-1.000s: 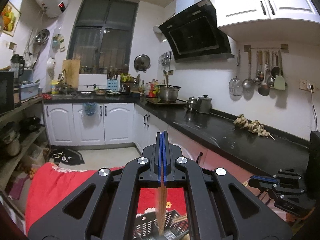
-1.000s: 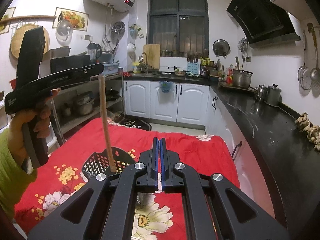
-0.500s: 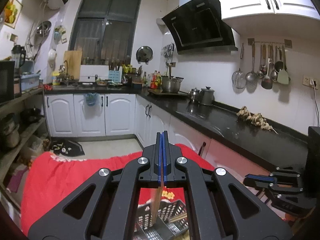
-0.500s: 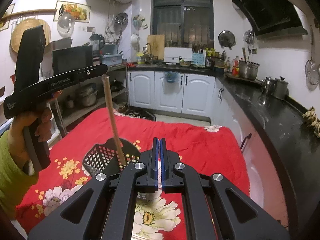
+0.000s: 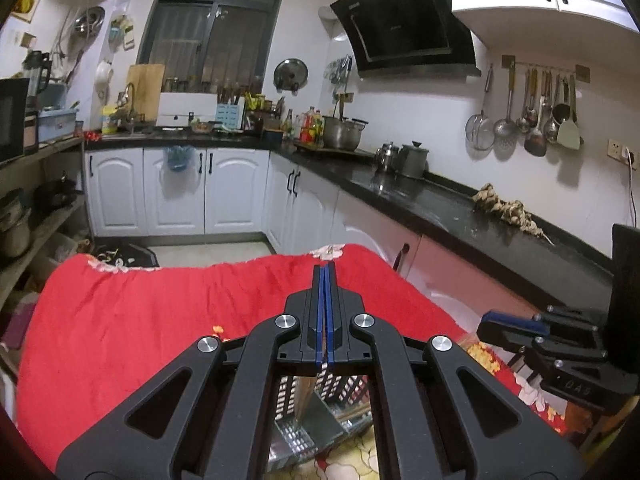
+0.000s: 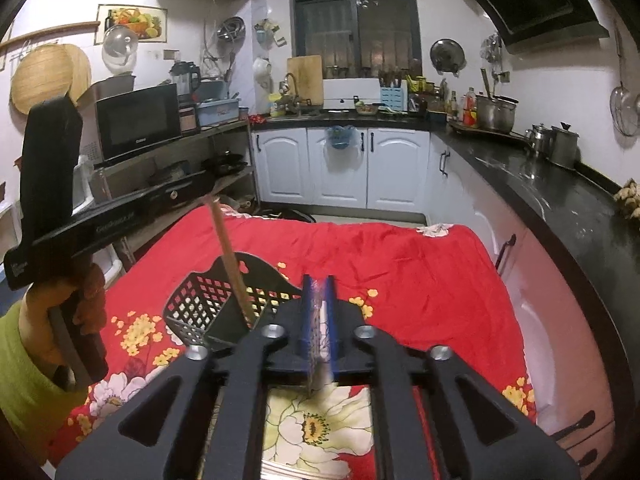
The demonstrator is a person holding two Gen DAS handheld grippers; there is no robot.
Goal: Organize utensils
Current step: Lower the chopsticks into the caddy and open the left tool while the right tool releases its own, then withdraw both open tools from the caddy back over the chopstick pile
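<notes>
My left gripper (image 5: 325, 280) is shut on a wooden chopstick (image 6: 230, 256), which hangs down into a black perforated utensil basket (image 6: 204, 304) on the red flowered tablecloth (image 6: 400, 256). In the left wrist view the chopstick (image 5: 304, 396) shows below the shut fingers, over the basket (image 5: 344, 396). The left gripper (image 6: 208, 190) is held by a hand at the left of the right wrist view. My right gripper (image 6: 319, 284) is blurred, with its blue pads slightly apart and nothing between them. It also shows at the lower right of the left wrist view (image 5: 504, 322).
A black counter (image 5: 460, 208) with pots and a bundle of roots runs along the right. White cabinets (image 6: 340, 168) stand at the back. A shelf with a microwave (image 6: 138, 122) stands to the left of the table.
Both views have tilted down toward the table. The chopstick has sunk deeper into the basket and leans more. The right gripper's pads, shut before, now show a small gap and blur.
</notes>
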